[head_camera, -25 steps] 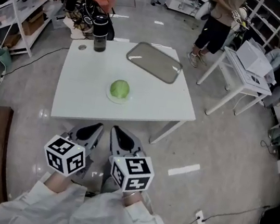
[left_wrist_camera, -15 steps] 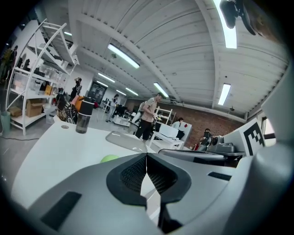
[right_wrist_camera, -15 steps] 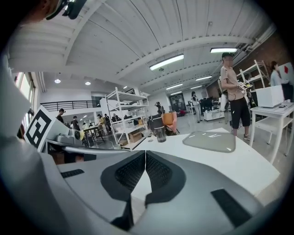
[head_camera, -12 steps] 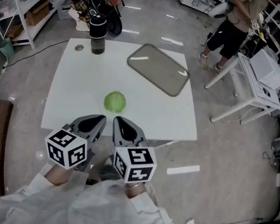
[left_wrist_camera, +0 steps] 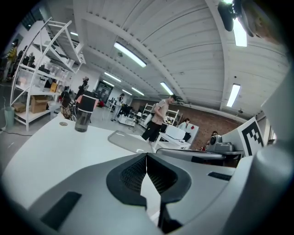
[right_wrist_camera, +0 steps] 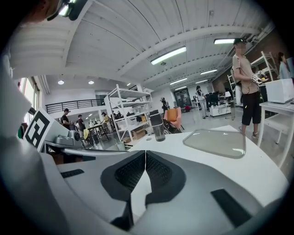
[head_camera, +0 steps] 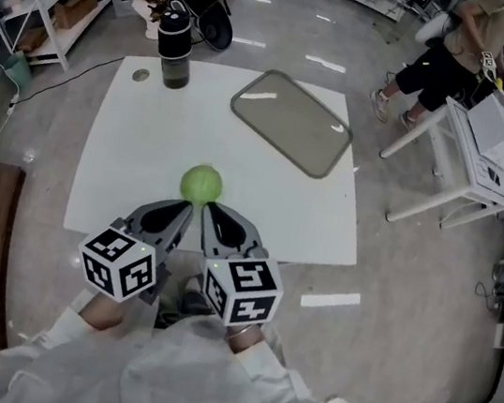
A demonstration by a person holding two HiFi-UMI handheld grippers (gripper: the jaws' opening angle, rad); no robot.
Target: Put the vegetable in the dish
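1. Since the earlier frames both grippers had advanced to the table edge. The left gripper (head_camera: 177, 211) and right gripper (head_camera: 216, 214) sat side by side at lower centre, each clenched on nothing.
2. The cabbage (head_camera: 202, 183) lay just above their tips on the white table (head_camera: 126, 157), well apart from the dish (head_camera: 293, 122) at upper centre.
3. Risk: the shut jaws might nudge the round cabbage and roll it away.
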